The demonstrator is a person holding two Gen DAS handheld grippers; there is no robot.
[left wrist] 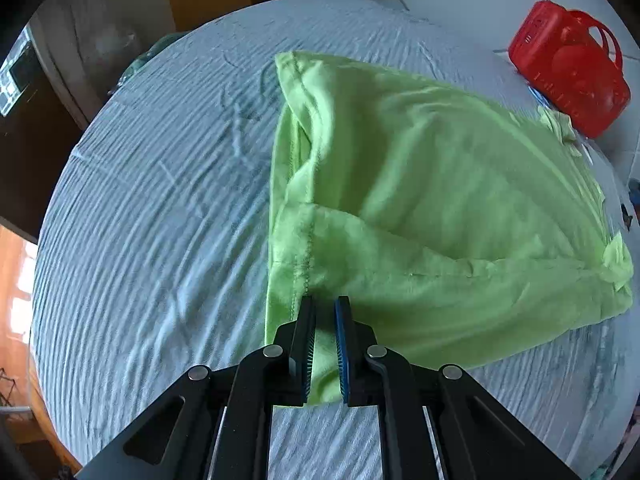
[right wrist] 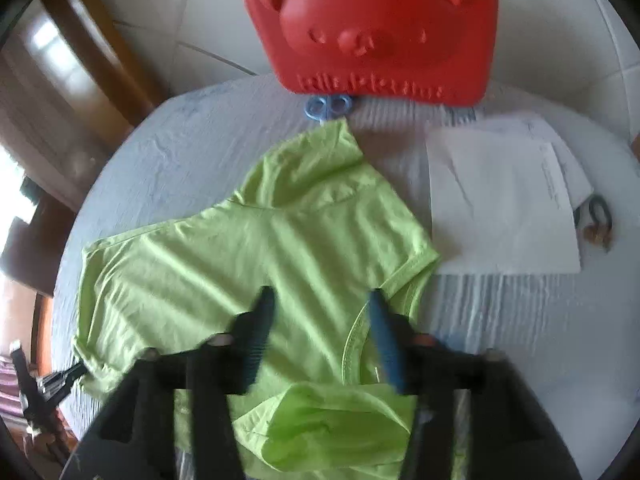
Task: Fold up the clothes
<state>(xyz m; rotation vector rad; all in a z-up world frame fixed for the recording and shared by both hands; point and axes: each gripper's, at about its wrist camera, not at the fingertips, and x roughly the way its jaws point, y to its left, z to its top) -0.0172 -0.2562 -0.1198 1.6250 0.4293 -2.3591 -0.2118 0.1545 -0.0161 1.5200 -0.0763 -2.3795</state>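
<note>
A lime-green T-shirt (left wrist: 420, 208) lies on a round table covered in a pale blue cloth (left wrist: 152, 208). My left gripper (left wrist: 325, 304) is shut on the shirt's hem corner, with green fabric pinched between its pads. In the right wrist view the shirt (right wrist: 256, 248) lies spread out with its collar near me. My right gripper (right wrist: 320, 300) is open just above the shirt near the collar, and holds nothing. The left gripper (right wrist: 74, 372) shows small at the shirt's far left corner.
A red plastic case with a bear face (right wrist: 372, 28) stands at the table's far edge, also in the left wrist view (left wrist: 568, 76). Blue-handled scissors (right wrist: 330, 106) lie in front of it. White papers (right wrist: 500, 200) and a key ring (right wrist: 598, 220) lie to the right.
</note>
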